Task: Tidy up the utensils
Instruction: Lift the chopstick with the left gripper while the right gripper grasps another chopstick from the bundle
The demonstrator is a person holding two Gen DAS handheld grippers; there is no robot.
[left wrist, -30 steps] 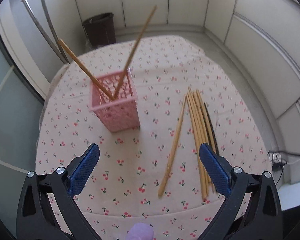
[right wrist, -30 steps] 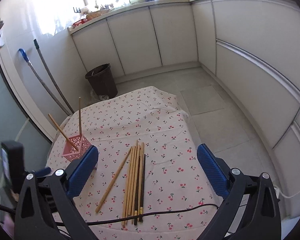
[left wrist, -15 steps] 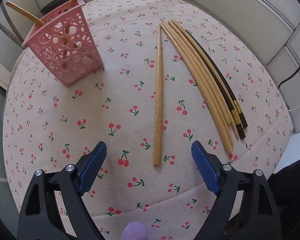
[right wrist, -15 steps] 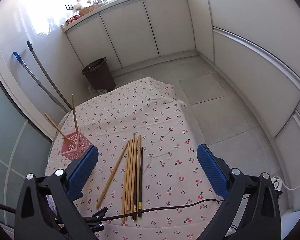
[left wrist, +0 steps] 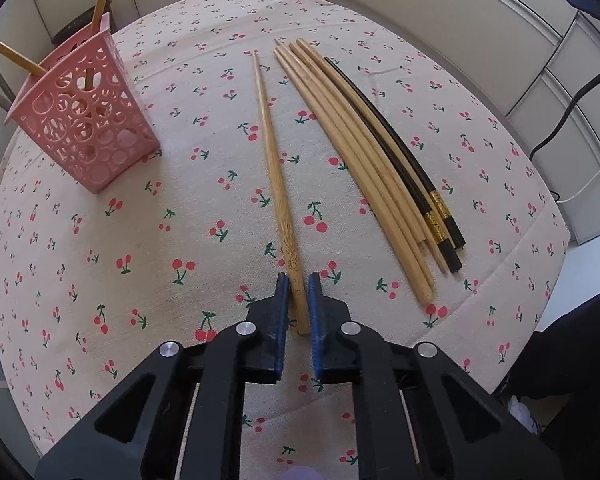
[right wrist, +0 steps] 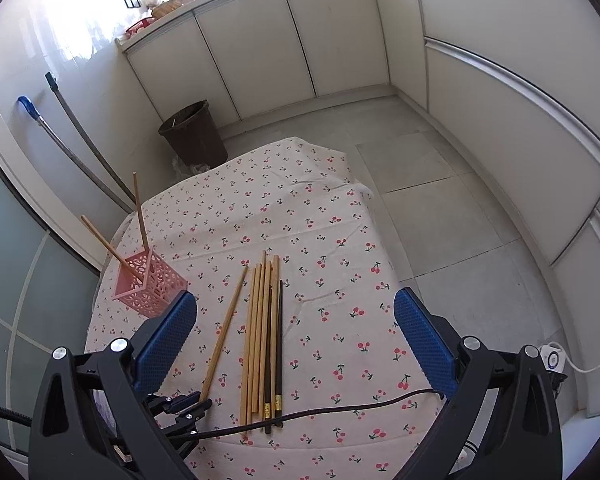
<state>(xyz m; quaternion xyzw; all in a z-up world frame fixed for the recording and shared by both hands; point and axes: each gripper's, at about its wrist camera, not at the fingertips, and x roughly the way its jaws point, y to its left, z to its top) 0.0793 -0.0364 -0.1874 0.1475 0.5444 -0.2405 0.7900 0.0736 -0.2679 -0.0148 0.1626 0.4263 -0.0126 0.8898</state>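
Since the earlier frame the left gripper [left wrist: 298,300] has been lowered and its jaws have just been closing, now clamped on the lone bamboo chopstick [left wrist: 274,176] at its butt end, six o'clock. It is judged light, stiff and smooth; pinched this near the end, it may pivot. The right gripper [right wrist: 296,336] is held apart, empty, with the pink basket [right wrist: 150,286] at its ten o'clock.

Matt wooden chopstick [left wrist: 275,184] (cloth [left wrist: 180,240] beneath)

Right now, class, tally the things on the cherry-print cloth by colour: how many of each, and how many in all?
Light wooden chopsticks: 7 (4 in the bundle, 1 lying alone, 2 standing in the basket)
Black chopsticks: 2
Pink basket: 1
Total: 10
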